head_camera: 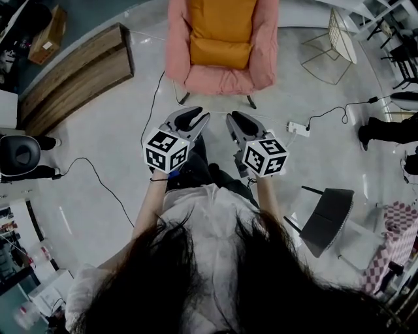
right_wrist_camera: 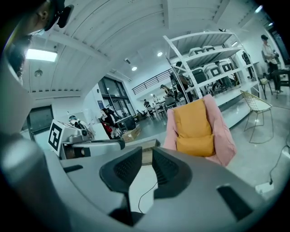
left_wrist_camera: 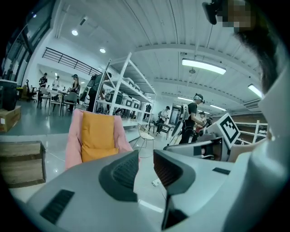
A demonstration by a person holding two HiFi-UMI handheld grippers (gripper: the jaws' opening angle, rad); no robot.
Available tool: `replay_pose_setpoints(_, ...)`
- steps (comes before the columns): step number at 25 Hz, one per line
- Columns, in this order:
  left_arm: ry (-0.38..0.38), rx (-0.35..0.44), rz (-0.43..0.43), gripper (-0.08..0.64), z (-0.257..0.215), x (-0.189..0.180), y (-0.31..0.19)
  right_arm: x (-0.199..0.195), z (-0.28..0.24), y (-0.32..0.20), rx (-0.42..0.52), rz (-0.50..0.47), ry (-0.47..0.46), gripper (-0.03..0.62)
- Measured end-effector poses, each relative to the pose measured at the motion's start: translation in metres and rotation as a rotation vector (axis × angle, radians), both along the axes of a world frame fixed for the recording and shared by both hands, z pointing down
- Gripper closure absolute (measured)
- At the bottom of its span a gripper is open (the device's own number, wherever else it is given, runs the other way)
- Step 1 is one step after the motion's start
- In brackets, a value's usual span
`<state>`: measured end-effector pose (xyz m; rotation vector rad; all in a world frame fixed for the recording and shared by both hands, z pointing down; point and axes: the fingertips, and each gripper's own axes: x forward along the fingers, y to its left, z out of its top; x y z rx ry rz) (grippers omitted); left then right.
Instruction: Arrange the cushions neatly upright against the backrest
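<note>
Right, we hold both tools out ahead of us, side by side over the pale floor, and both are well short of the pink armchair. Our left gripper has its jaws a narrow gap apart. Nothing sits between the ribbed pads, and only floor shows through the slot. Our right gripper looks much the same, with its jaws near each other but not touching. That gap is slimmer, and it is empty too. Each tool carries its marker cube at the rear, close to our hands.

Over on the armchair, the tall orange cushion stands upright against the backrest. The smaller orange cushion sits on the seat at its foot, touching it. Both lie centred between the pink arms, and neither gripper is near them.

Off to the left of the chair lies a wooden bench, and to its right stands a wire chair. A white power strip rests on the floor just beyond our right gripper, with a dark cable running from it. A dark chair stands close on our right.
</note>
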<state>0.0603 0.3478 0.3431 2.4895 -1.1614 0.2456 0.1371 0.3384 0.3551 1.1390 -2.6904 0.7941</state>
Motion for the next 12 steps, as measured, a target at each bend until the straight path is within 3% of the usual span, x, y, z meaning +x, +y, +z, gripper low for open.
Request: replay_pose_setpoints(12,-0.012,0.001,0.010,0.453,-0.005,0.006,0.014,0.007,-0.007,0.019,0.028,0.003,0.011,0.511)
